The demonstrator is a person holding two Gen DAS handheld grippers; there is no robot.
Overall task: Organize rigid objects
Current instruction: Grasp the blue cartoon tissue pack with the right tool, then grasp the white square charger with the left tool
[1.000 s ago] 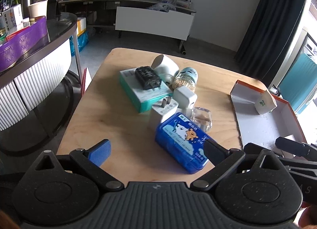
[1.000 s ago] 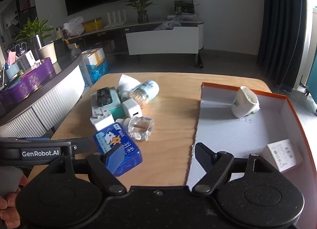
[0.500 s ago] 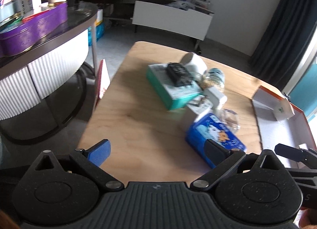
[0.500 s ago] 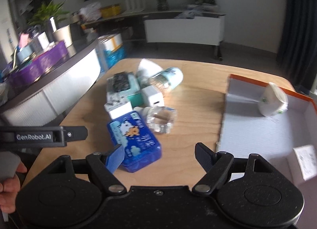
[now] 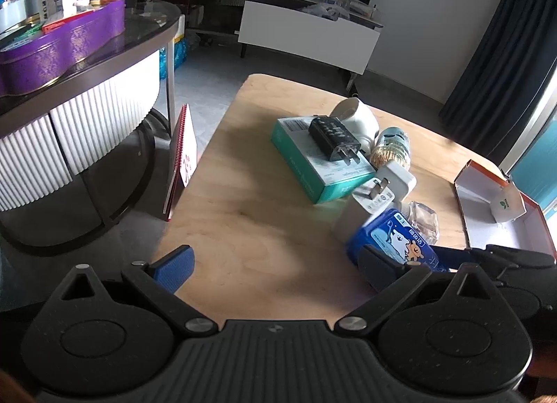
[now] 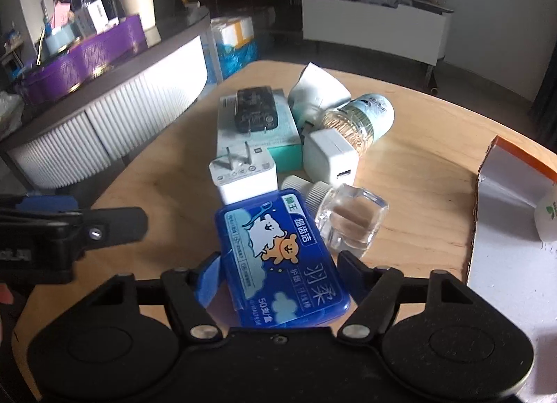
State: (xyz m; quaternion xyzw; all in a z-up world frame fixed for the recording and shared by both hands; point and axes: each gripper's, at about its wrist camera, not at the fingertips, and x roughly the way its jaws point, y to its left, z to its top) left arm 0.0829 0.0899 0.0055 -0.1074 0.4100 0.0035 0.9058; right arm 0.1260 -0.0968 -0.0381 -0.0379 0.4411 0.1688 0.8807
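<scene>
Right wrist view: right gripper (image 6: 278,274) lowered over the blue floss-pick box (image 6: 278,256), fingers (image 6: 209,274) closing on either side of it, pads not yet seen pressing. Left wrist view: left gripper (image 5: 275,263) hovering over bare wood, fingers (image 5: 175,262) spread wide apart, nothing between them. Sorting judged barely begun: only a white paper cup (image 5: 504,204) visible lying in the orange-rimmed cardboard tray (image 6: 501,148) at the desk's far right. Still heaped at mid-desk: teal carton (image 5: 313,162) with black charger (image 5: 334,136) on top, white plug adapter (image 6: 243,173), white USB charger (image 6: 330,155), toothpick jar (image 6: 358,117) on its side, clear square bottle (image 6: 351,218) touching the blue box, white cup (image 5: 358,117) behind. Surface: pale plywood desk (image 5: 243,211), rounded corners. Room: curved fluted counter carrying a purple tin (image 5: 62,51), long white cabinet, potted plants, dark curtain.
</scene>
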